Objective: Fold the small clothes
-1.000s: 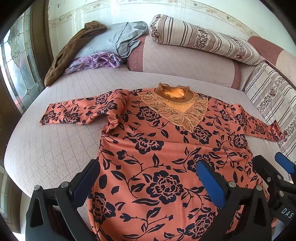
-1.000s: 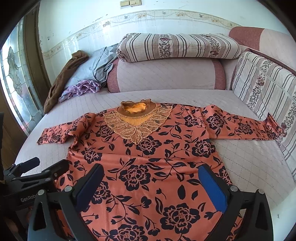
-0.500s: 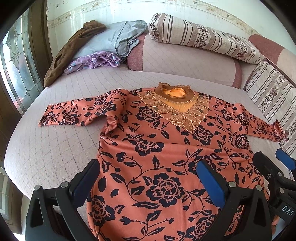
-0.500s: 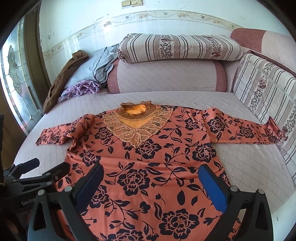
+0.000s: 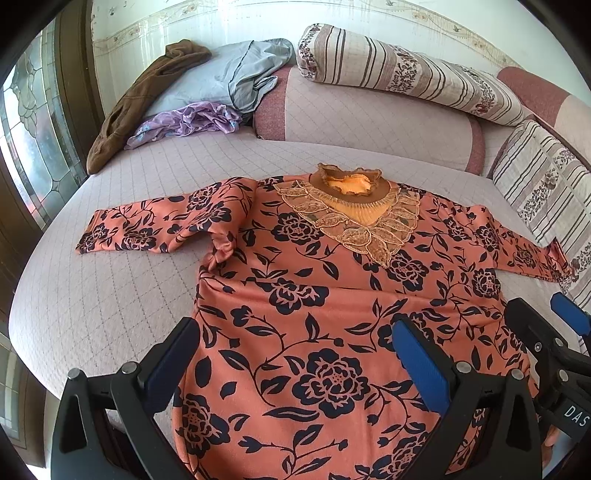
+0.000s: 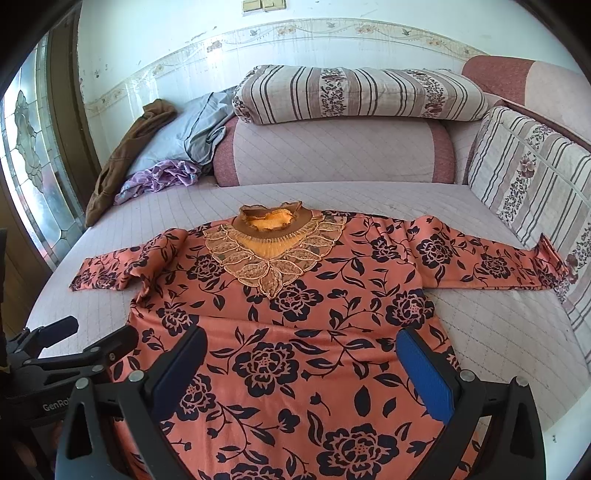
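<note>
One floral blouse (image 5: 314,325) spread flat, two sleeves out, two parted grippers, left gripper (image 5: 295,354), right gripper (image 6: 303,362)

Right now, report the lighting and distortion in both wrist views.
Left wrist view: daylight from the glass door washes out the wall top left; fisheye bends the bed edge. Right wrist view: even light, floral top sharp, black vignette in the corners, striped cushion curved.

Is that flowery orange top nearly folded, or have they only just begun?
Only just begun. The top is spread flat on the bed, both sleeves stretched out, no fold made. The left claw and right claw hover open over its lower part, gripping nothing. All the folding remains.
</note>
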A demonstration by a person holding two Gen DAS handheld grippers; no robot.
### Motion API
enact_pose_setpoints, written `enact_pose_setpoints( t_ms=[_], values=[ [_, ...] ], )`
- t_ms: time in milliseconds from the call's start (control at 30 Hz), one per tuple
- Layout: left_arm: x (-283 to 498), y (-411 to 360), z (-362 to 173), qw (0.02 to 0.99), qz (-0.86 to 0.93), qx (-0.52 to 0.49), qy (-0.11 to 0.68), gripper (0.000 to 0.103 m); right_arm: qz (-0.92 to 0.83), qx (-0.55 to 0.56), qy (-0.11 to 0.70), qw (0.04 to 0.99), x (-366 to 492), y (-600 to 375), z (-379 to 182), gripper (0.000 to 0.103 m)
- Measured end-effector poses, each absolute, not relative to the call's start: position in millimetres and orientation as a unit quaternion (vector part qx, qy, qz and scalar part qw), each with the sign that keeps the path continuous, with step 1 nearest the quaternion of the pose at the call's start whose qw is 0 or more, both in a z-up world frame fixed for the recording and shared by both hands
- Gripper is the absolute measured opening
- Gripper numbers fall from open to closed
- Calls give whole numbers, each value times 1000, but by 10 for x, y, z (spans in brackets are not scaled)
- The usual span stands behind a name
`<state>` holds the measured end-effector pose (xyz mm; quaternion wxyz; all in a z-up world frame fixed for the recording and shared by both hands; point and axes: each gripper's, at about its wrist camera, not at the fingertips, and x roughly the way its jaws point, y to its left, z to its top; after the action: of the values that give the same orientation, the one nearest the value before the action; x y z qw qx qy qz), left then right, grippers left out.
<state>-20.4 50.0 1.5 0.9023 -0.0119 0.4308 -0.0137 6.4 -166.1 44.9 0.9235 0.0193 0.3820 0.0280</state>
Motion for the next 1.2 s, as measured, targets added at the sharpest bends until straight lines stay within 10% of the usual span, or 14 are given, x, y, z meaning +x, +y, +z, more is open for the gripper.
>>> enact_pose_setpoints(
  t_ms=[467,700,933,1200],
  values=[
    [-117,551,-147,898,-13,-12,440,103,39,36,382,922,156,-1765,409,103],
    [-22,814,-614,870,17,-16,493,103,-16,258,382,887,421,-3437,-17,102],
    [1,957,-828,857,36,-18,514,103,-143,507,319,788,504,-5567,-716,72],
    [32,971,-842,858,34,-8,512,103,-222,565,276,746,864,-6454,-964,70]
  ],
)
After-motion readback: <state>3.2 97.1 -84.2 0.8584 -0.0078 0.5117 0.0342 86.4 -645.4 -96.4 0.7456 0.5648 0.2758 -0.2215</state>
